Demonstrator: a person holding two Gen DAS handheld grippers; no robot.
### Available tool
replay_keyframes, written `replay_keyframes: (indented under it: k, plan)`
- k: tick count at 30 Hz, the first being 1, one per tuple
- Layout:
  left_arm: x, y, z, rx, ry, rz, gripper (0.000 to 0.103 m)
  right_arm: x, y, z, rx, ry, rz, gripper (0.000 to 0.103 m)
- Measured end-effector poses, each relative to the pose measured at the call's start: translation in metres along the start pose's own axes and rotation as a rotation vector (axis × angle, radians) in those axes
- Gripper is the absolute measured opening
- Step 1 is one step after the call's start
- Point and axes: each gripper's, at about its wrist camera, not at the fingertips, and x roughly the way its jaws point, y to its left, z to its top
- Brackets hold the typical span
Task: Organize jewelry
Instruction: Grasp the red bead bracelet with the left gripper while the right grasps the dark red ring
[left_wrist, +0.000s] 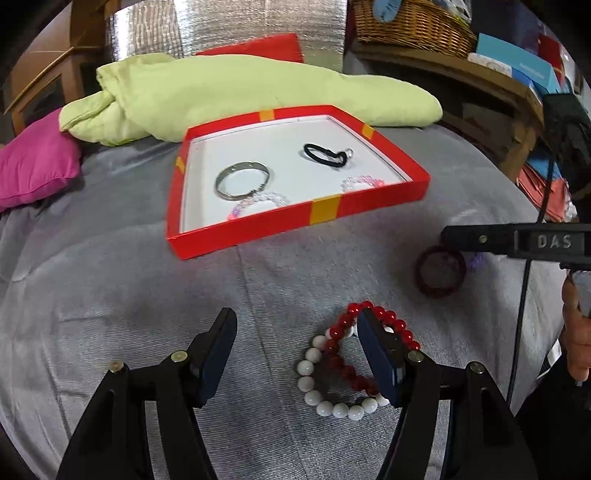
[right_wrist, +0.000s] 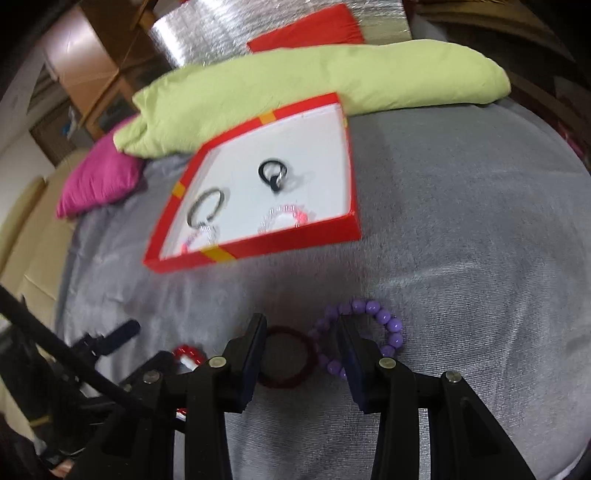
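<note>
A red box (left_wrist: 325, 211) with a white floor lies on the grey bed; it holds a metal bangle (left_wrist: 242, 180), a black hair tie (left_wrist: 327, 153) and two clear pink bead bracelets (left_wrist: 258, 203). My left gripper (left_wrist: 295, 321) is open, low over the bedspread, its right finger (left_wrist: 376, 354) over a red bead bracelet (left_wrist: 347, 354) overlapping a white bead bracelet (left_wrist: 332, 408). My right gripper (right_wrist: 301, 325) is open above a dark red bangle (right_wrist: 291, 380) and a purple bead bracelet (right_wrist: 384, 317). The box also shows in the right wrist view (right_wrist: 258, 247).
A light green folded blanket (left_wrist: 236, 92) lies behind the box, with a magenta pillow (left_wrist: 33, 166) at the left. A red lid (left_wrist: 255, 48) leans at the back. A wooden shelf with a wicker basket (left_wrist: 410, 22) stands at the right.
</note>
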Motion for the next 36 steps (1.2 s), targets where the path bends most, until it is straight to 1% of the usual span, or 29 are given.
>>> replay_keyframes:
  k: [2,3,4,5,6,7,8,10,12,13,17,20,23,24,26,27,29,31,32,36]
  plan:
    - [0.003,-0.003,-0.001,0.012,0.007,-0.006,0.069,0.005,0.001,-0.001,-0.022,0.022,-0.032,0.041]
    - [0.004,-0.004,-0.001,0.019,0.01,-0.009,0.068,0.007,0.002,-0.002,-0.032,0.03,-0.046,0.038]
    - [0.005,-0.005,-0.001,0.025,0.012,-0.01,0.065,0.009,0.003,-0.003,-0.043,0.035,-0.061,0.029]
    - [0.007,-0.007,-0.001,0.032,0.014,-0.011,0.061,0.01,0.005,-0.004,-0.054,0.035,-0.071,0.024]
    - [0.008,-0.008,-0.001,0.04,0.017,-0.015,0.052,0.01,0.007,-0.004,-0.073,0.031,-0.091,0.017]
    - [0.009,-0.008,-0.001,0.043,0.015,-0.02,0.043,0.01,0.007,-0.005,-0.083,0.025,-0.106,0.012]
    - [0.009,-0.007,0.0,0.042,0.012,-0.022,0.039,0.01,0.008,-0.005,-0.089,0.015,-0.12,0.012]
    - [0.01,-0.006,0.002,0.041,0.005,-0.027,0.021,0.007,0.007,-0.003,-0.086,-0.006,-0.123,0.009]
    - [0.01,-0.002,0.005,0.032,-0.003,-0.009,0.011,0.003,0.007,-0.001,-0.074,-0.031,-0.116,0.009]
    - [0.009,0.002,0.006,0.019,-0.01,0.001,0.01,0.001,0.007,0.001,-0.066,-0.044,-0.108,0.009]
    - [0.002,0.024,0.012,-0.072,-0.037,-0.012,0.01,-0.003,0.009,0.008,-0.032,-0.079,-0.063,0.009]
    - [-0.002,0.038,0.013,-0.106,-0.052,0.031,0.01,-0.003,0.016,0.011,-0.026,-0.09,-0.023,0.009]
    - [-0.002,0.049,0.012,-0.142,-0.046,0.043,0.01,-0.001,0.025,0.012,-0.03,-0.105,0.009,0.009]
    - [-0.001,0.052,0.012,-0.154,-0.04,0.039,0.01,0.0,0.028,0.013,-0.031,-0.109,0.013,0.009]
    - [-0.001,0.054,0.01,-0.181,-0.026,0.004,0.01,0.004,0.032,0.013,-0.027,-0.111,0.014,0.009]
    - [-0.001,0.054,0.01,-0.188,-0.021,-0.007,0.012,0.006,0.032,0.013,-0.02,-0.108,0.018,0.009]
    - [-0.001,0.053,0.009,-0.194,-0.013,-0.022,0.023,0.011,0.032,0.014,0.001,-0.103,0.033,0.009]
    - [-0.002,0.049,0.009,-0.191,-0.011,-0.017,0.052,0.019,0.032,0.015,0.016,-0.087,0.045,0.009]
    - [-0.003,0.048,0.008,-0.188,-0.015,-0.012,0.056,0.023,0.031,0.015,0.019,-0.076,0.047,0.009]
    - [-0.002,0.042,0.009,-0.161,-0.01,-0.019,0.058,0.041,0.031,0.015,0.037,-0.024,0.064,0.009]
